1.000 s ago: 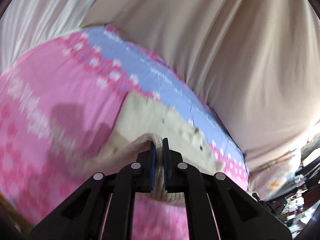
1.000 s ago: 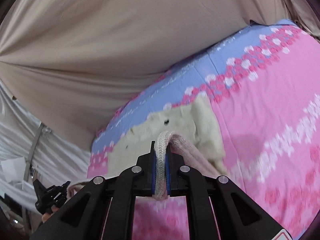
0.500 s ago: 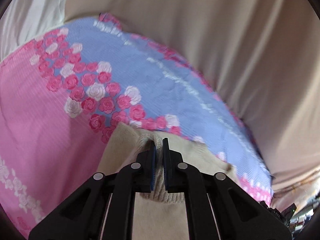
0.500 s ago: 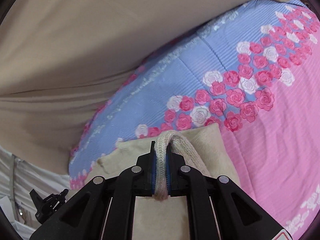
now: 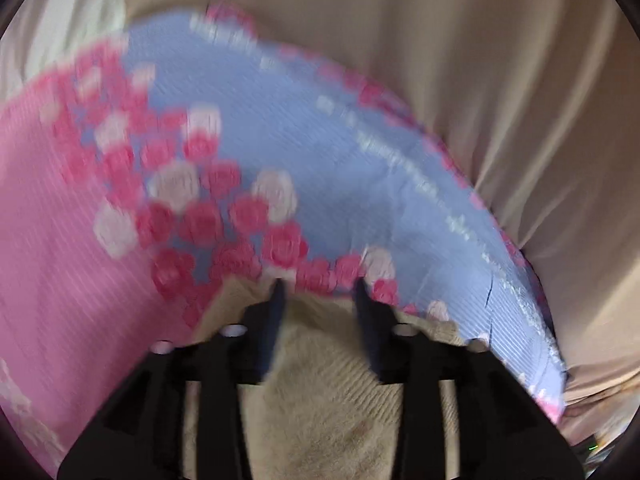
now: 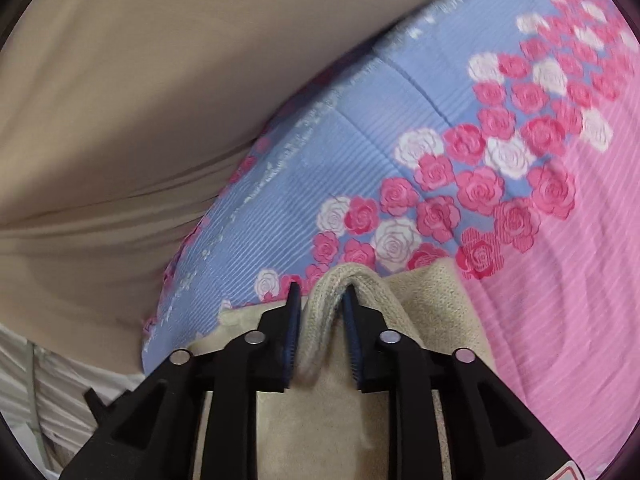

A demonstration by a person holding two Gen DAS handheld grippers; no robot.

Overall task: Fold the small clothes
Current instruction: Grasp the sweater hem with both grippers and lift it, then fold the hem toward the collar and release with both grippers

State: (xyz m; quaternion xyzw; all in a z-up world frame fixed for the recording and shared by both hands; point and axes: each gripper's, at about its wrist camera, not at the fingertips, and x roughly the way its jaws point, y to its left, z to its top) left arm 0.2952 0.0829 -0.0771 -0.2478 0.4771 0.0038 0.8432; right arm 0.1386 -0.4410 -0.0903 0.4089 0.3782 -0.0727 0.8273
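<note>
- Left gripper (image 5: 318,284): two black fingers, jaws have just been opening and stand well apart; the grip is released, with the knit lying loose between and below them; this view is motion-blurred
- Right gripper (image 6: 320,292): two black fingers with blue pads, jaws have just been opening; a ribbed fold of the knit stands in the gap, close to both pads, and the pads no longer pinch it
- One beige knit garment (image 6: 432,300): lies on the bedspread directly under both grippers, its far edge at the band of roses; a raised ribbed hem loops up between the right jaws
- One bedspread (image 6: 560,280): pink field near, then a band of pink and white roses, then a blue strip along the far edge
- One tan curtain (image 6: 140,100): hangs in folds behind the blue edge
- One white cloth (image 5: 60,20): visible at the far upper left of the left wrist view
</note>
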